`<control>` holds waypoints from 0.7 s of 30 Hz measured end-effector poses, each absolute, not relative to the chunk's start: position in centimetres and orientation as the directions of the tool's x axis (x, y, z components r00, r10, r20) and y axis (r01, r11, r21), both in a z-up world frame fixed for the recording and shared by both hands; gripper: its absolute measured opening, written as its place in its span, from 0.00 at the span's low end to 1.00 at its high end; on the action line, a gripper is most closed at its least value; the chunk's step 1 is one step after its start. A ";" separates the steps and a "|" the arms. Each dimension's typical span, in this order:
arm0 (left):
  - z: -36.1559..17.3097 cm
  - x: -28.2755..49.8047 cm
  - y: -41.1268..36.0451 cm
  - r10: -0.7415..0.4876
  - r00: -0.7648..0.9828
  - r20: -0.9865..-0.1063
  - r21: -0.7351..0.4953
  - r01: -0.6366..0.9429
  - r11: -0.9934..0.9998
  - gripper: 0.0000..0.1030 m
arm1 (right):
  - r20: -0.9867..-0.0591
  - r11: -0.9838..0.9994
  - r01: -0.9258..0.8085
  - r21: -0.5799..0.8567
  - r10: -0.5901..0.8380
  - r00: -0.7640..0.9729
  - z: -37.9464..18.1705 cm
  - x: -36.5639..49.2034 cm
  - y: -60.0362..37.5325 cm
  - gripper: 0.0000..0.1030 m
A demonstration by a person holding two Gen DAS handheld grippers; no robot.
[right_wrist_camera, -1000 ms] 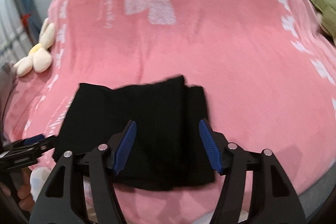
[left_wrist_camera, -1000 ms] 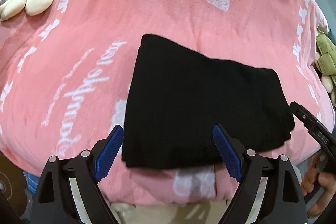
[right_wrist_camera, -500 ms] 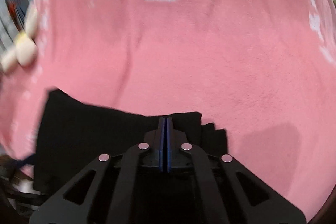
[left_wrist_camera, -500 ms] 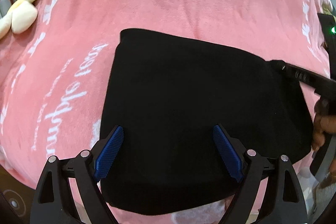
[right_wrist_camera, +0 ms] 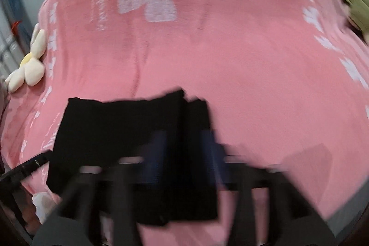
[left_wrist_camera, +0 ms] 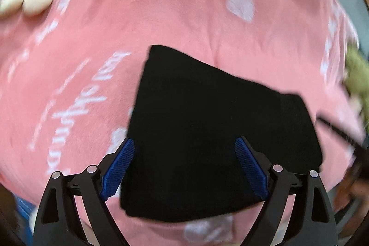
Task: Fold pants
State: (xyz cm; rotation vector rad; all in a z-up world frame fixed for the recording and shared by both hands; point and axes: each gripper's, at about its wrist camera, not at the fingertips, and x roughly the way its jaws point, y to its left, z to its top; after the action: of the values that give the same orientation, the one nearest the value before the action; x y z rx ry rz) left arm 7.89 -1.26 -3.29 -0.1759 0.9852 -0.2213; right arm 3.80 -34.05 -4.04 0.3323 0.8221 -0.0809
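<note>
A pair of black fabric pants [left_wrist_camera: 221,130], already folded into a compact, layered rectangle, is lying flat on a pink plush blanket printed with white bows and lettering [left_wrist_camera: 161,15], filling the lower centre of both wrist views. The left gripper [left_wrist_camera: 184,167] is hovering low in its frame with blue-padded jaws spread wide and gripping nothing, the cloth merely showing between them. The right gripper [right_wrist_camera: 184,158], blurred at the bottom of its view, has just been opening, its jaws now parted and free of the fabric. Judging by the stacked edges at the bundle's right side, the folding appears essentially done, with only tidying or withdrawal remaining.
</note>
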 end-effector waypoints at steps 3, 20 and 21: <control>-5.3 8.9 0.7 -0.336 0.448 -0.829 -0.354 0.046 0.934 0.84 | -0.738 0.930 0.214 0.298 0.082 0.670 -5.1 2.7 -34.7 0.82; 0.0 4.6 2.4 -0.366 0.458 -0.810 -0.332 0.155 0.930 0.18 | -0.698 0.888 0.041 0.459 0.332 0.635 -3.6 -0.6 -30.4 0.34; -1.0 3.8 2.4 -0.338 0.426 -0.839 -0.309 0.138 0.941 0.21 | -0.751 0.907 0.086 0.412 0.285 0.595 -5.3 -0.8 -30.3 0.36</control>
State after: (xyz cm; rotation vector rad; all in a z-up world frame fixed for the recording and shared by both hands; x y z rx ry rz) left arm 3.81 2.42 -0.98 -0.2050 1.0929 -0.3003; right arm -0.78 -30.35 -5.34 0.4350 0.9334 0.1196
